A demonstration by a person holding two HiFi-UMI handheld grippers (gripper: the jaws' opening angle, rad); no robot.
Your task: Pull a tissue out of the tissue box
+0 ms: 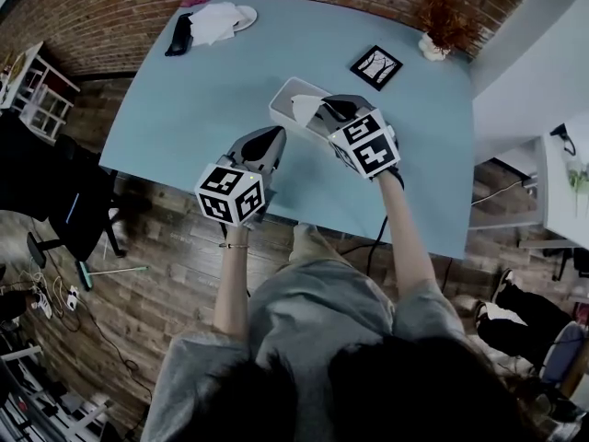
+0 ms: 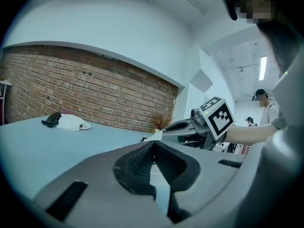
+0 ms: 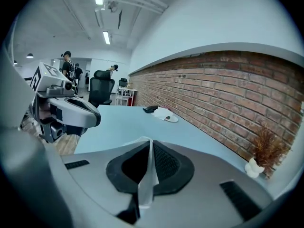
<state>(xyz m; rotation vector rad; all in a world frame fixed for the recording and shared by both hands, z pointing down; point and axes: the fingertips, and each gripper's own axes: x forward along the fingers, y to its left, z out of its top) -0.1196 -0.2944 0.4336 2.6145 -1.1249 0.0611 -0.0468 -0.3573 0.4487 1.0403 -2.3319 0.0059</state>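
Note:
A white tissue box (image 1: 287, 98) sits near the middle of the blue table (image 1: 202, 109). A white tissue (image 1: 306, 110) sticks up out of it. My right gripper (image 1: 326, 109) hangs over the box, and in the right gripper view (image 3: 150, 145) its jaws are shut on the tissue (image 3: 148, 175), a thin sheet pinched between the pads. My left gripper (image 1: 273, 138) hovers just left of the box. In the left gripper view (image 2: 153, 145) its jaws meet at the tips with nothing between them. That view also shows the right gripper (image 2: 164, 131) and the tissue (image 2: 156, 136) ahead.
At the table's far left corner lie a crumpled white cloth (image 1: 213, 21), a plate and a black object (image 1: 179, 35). A black picture frame (image 1: 375, 66) and a dried plant in a white pot (image 1: 440, 28) stand at the far right. A black office chair (image 1: 64, 201) stands left of the table.

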